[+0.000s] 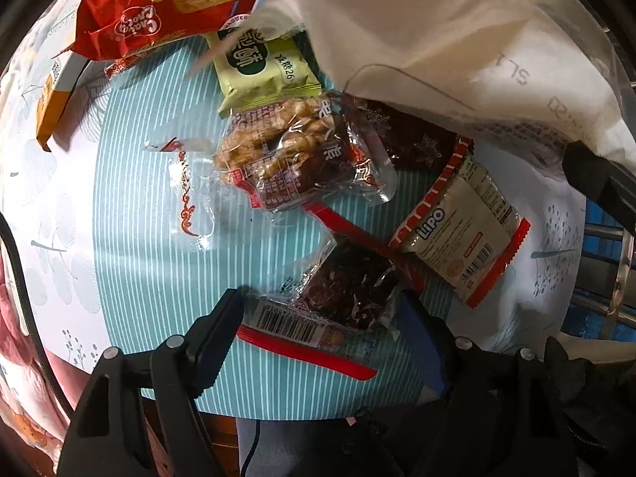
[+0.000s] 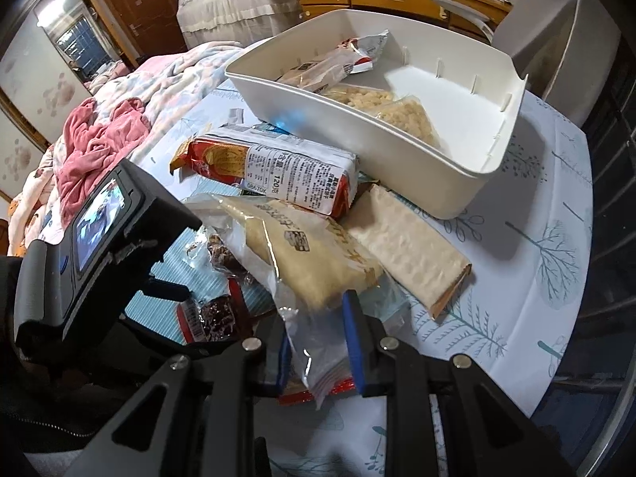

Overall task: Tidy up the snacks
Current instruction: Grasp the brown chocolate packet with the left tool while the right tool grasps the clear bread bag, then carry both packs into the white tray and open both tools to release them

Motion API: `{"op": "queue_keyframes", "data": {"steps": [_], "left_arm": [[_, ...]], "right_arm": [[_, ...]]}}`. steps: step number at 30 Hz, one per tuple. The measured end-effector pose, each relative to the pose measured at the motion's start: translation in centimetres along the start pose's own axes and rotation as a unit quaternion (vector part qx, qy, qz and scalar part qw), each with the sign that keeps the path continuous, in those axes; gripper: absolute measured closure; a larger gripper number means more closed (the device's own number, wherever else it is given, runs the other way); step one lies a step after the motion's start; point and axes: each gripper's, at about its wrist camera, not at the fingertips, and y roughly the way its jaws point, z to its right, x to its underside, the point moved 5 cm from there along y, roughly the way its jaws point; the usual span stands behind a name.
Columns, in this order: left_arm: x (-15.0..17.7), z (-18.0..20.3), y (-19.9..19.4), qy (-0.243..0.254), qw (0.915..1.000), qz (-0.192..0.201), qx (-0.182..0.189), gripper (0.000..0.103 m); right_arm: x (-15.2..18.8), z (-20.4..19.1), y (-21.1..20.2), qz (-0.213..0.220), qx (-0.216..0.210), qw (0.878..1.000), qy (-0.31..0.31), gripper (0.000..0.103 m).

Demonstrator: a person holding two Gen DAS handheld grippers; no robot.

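In the left wrist view my left gripper [image 1: 318, 310] stands open, its fingers on either side of a clear-wrapped dark date snack with a barcode [image 1: 342, 294] on the striped mat. Beyond lie a walnut-date pack [image 1: 294, 159], a green pastry pack [image 1: 262, 67], a Lipo rusk pack [image 1: 465, 234] and a red biscuit bag [image 1: 159, 12]. In the right wrist view my right gripper [image 2: 318, 342] is shut on the clear end of a beige wafer bag [image 2: 314, 262], lifted a little over the pile. The white bin [image 2: 397, 147] behind holds several snack bags.
A flat cracker pack [image 2: 413, 250] lies right of the wafer bag, a red-and-white biscuit pack [image 2: 278, 171] in front of the bin. The left gripper's camera body [image 2: 91, 238] sits at the left. The table edge [image 2: 556, 357] curves at the right; bedding [image 2: 99, 135] lies beyond.
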Motion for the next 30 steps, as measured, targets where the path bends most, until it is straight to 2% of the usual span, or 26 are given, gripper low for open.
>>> {"op": "queue_keyframes", "data": {"steps": [6,7,8,21,30], "left_arm": [[0.5,-1.5,-2.2,0.003,1.0000,0.000,-0.003,0.035],[0.5,-1.5,-2.6,0.005,1.0000,0.005,0.001,0.054],[0.4,-1.4,-2.8,0.004,0.9999,0.008,0.013,0.059],[0.0,-4.2,-4.3,-0.023,0.9996,-0.012,-0.011,0.061],[-0.1,-7.2,-9.8,-0.035,0.9991,0.006,-0.025,0.061]], "right_arm": [[-0.3,0.5,-0.5,-0.008,-0.008,0.999,0.044,0.083],[-0.3,0.5,-0.7,-0.006,-0.007,0.999,0.050,0.083],[-0.4,0.6,-0.9,-0.004,-0.005,0.999,0.052,0.085],[-0.9,0.6,-3.5,0.034,-0.003,0.996,0.086,0.092],[-1.8,0.3,-5.5,0.062,-0.007,0.994,0.093,0.096]]}}
